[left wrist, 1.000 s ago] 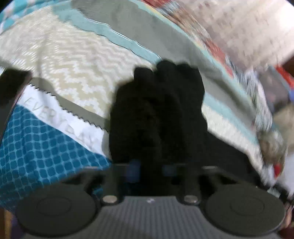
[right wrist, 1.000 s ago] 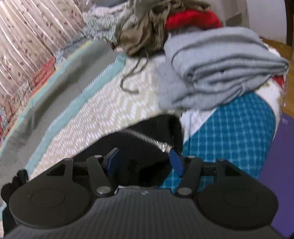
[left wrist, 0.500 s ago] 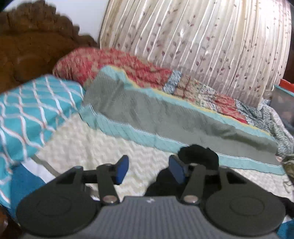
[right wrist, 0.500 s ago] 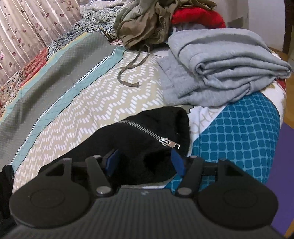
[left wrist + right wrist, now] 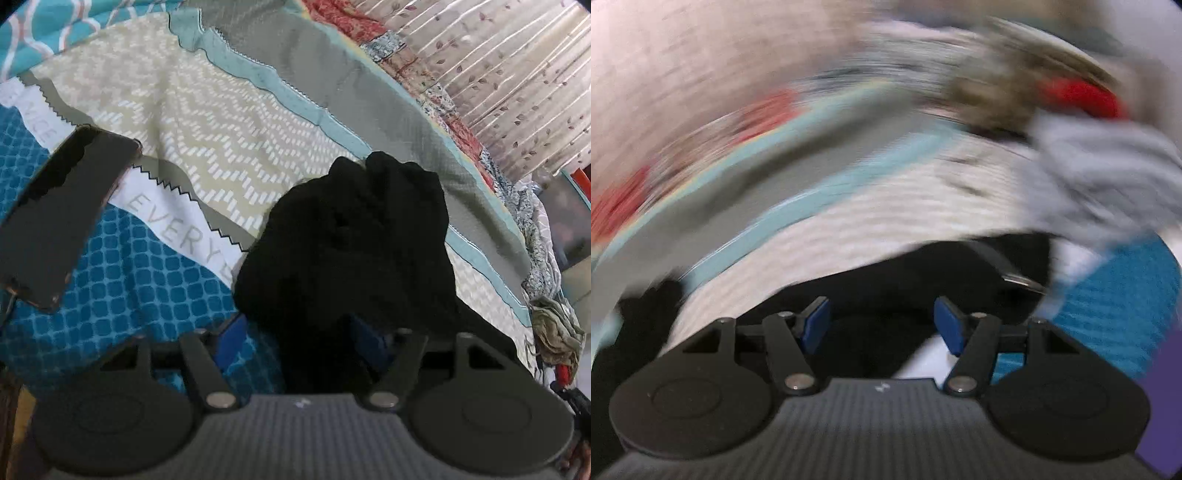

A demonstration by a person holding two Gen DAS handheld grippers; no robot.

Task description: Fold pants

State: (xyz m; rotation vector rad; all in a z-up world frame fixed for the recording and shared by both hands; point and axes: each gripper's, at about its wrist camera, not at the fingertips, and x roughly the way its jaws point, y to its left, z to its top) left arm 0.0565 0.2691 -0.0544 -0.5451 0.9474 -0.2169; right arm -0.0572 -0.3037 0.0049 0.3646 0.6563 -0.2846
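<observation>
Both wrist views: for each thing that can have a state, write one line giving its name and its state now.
Left gripper: open, black pants bunched between its fingers.
Right gripper: open, over the pants.
Black pants: crumpled, not yet folded, lying on the bedspread.
Zipper: blurred, cannot tell.
Grey garment: blurred, state unclear.

The bed (image 5: 229, 122) has a patterned cover; on it lie black pants (image 5: 351, 240), a dark flat object (image 5: 62, 218), and a grey folded garment (image 5: 1108, 177).

Pants (image 5: 354, 240) on bedspread (image 5: 207, 110), phone (image 5: 62, 218) leftward.
</observation>
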